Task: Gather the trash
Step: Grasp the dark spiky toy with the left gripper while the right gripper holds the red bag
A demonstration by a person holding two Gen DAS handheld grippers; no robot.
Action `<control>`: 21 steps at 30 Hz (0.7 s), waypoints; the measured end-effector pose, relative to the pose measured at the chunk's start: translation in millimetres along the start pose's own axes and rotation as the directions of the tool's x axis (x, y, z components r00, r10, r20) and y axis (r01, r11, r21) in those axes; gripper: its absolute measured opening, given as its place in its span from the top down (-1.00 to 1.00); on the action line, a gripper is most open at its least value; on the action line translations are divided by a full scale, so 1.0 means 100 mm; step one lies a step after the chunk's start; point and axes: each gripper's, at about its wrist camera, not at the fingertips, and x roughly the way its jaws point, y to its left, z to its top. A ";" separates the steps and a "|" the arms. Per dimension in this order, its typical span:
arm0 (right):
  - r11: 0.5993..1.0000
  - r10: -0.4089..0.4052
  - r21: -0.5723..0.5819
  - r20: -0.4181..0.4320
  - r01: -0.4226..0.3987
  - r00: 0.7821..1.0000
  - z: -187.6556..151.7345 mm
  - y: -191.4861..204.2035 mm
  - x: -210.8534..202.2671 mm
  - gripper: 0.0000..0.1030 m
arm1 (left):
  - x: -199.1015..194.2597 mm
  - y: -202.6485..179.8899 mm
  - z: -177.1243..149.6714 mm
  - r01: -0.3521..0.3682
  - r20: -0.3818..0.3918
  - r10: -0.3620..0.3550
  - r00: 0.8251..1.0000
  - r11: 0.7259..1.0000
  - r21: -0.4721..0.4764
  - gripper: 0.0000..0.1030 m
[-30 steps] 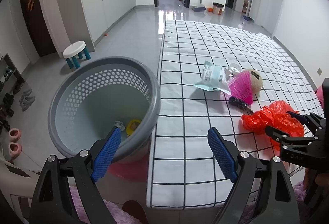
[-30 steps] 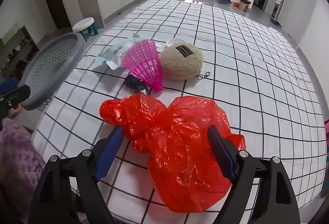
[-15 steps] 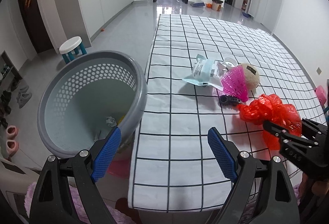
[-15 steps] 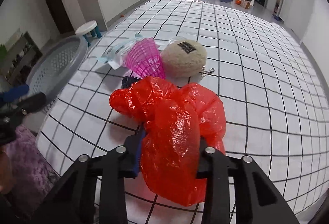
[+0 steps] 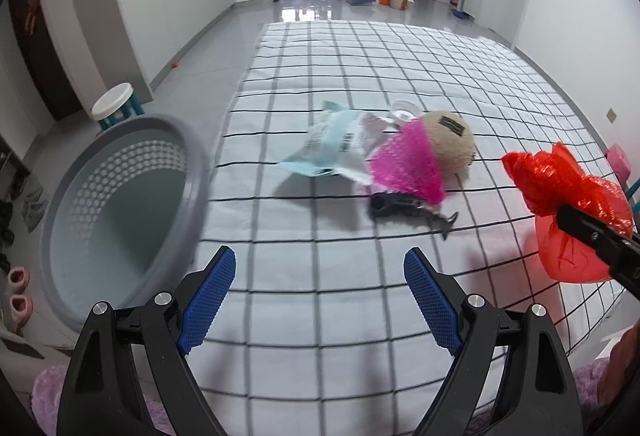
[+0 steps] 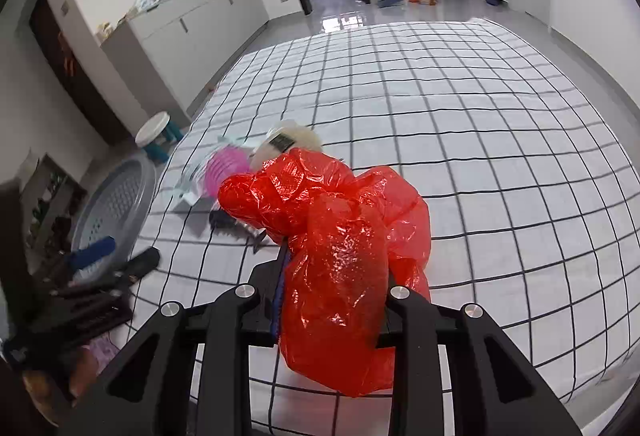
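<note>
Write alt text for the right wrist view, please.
The right gripper is shut on a crumpled red plastic bag, held above a checked tablecloth. Behind it lie a pink mesh piece and a beige round object; a grey basket sits at left.

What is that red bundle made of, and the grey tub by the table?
The red bundle looks like thin plastic film, a crumpled bag: it is glossy, creased and partly see-through where it hangs from the right gripper. The grey tub appears to be rigid moulded plastic with a matte finish; its wall is pierced by rows of small holes under a smooth thick rim.
</note>
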 end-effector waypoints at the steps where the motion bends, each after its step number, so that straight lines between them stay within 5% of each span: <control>1: 1.000 0.002 0.011 0.002 -0.002 1.000 0.00 -0.03 0.00 0.46 | 0.02 -0.04 0.01 0.006 -0.002 -0.006 1.000 1.000 0.005 -0.65; 21: 0.994 0.069 0.077 0.037 -0.072 0.997 0.06 -0.22 -0.13 0.46 | 0.57 -0.59 0.13 0.069 -0.062 -0.062 0.996 0.992 0.110 -0.73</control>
